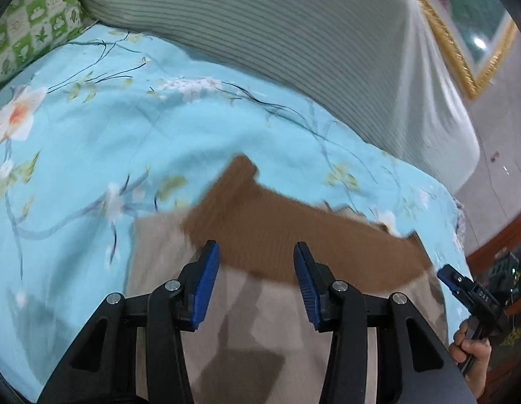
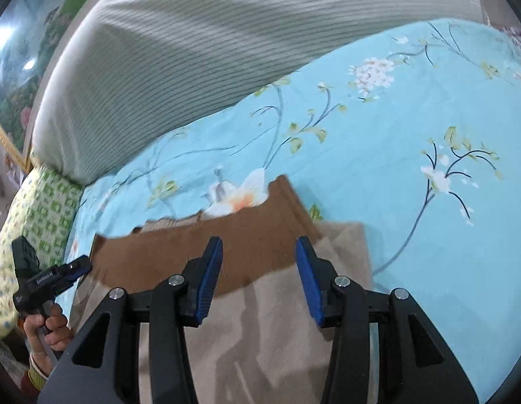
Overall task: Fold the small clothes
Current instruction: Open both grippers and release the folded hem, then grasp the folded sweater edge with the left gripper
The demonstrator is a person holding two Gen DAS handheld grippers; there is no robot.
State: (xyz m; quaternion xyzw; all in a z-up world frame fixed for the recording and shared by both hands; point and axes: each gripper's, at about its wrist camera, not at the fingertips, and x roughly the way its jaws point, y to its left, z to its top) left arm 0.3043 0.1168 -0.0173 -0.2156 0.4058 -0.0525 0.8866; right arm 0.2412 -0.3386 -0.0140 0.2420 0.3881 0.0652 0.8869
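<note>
A small beige garment [image 1: 260, 320] with a brown ribbed band [image 1: 277, 235] lies flat on the blue floral bedsheet [image 1: 92, 134]. My left gripper [image 1: 255, 249] hovers over the band's near edge, open, nothing between its blue pads. At the right edge of the left wrist view, a hand holds my right gripper [image 1: 455, 279] by the garment's right end. In the right wrist view the right gripper [image 2: 258, 242] is open above the brown band [image 2: 159, 256] and beige cloth [image 2: 270, 320]. The left gripper [image 2: 68, 269] shows at the left, held by a hand.
A bulky grey-striped quilt [image 1: 294, 50] lies along the far side of the bed. A green checked pillow [image 1: 35, 23] sits at one end. A gold-framed painting [image 1: 469, 33] hangs on the wall behind. The bed's edge drops off past the garment [image 1: 462, 208].
</note>
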